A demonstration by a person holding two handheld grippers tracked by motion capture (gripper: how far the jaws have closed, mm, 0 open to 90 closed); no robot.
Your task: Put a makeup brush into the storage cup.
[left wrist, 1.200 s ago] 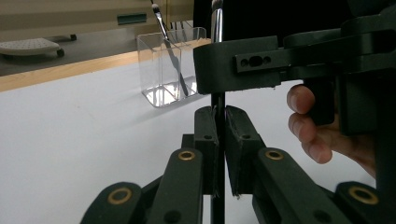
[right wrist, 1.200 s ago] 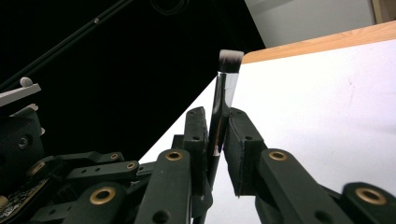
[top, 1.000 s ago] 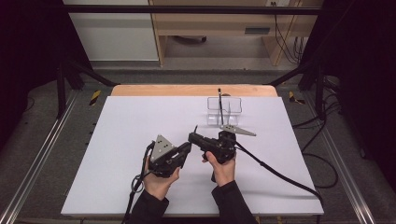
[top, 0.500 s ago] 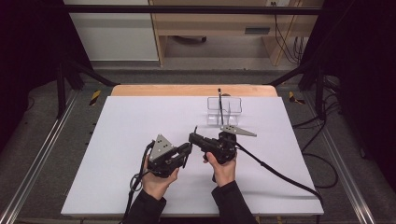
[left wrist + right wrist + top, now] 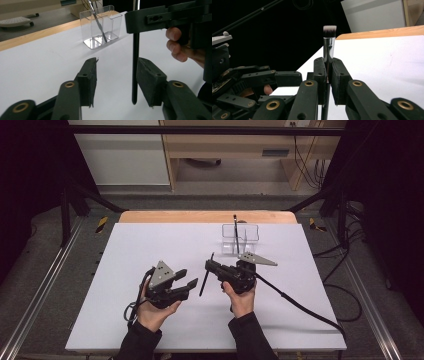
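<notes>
Left gripper (image 5: pixel 192 279): carried in the left hand (image 5: pixel 152 312), palm up, jaws level, pointing toward the right gripper; jaws have just been opening, pads apart and pressing on nothing. Right gripper (image 5: pixel 208 265): carried in the right hand (image 5: pixel 241 299), jaws pointing left, pads clamped together on a thin upright stem. Both sleeves dark.

Lab recording bay: white worktop (image 5: pixel 150 245) sitting inside black curtains (image 5: pixel 30 195), aluminium rails (image 5: pixel 35 305) and cables (image 5: pixel 345 250) flanking it.
</notes>
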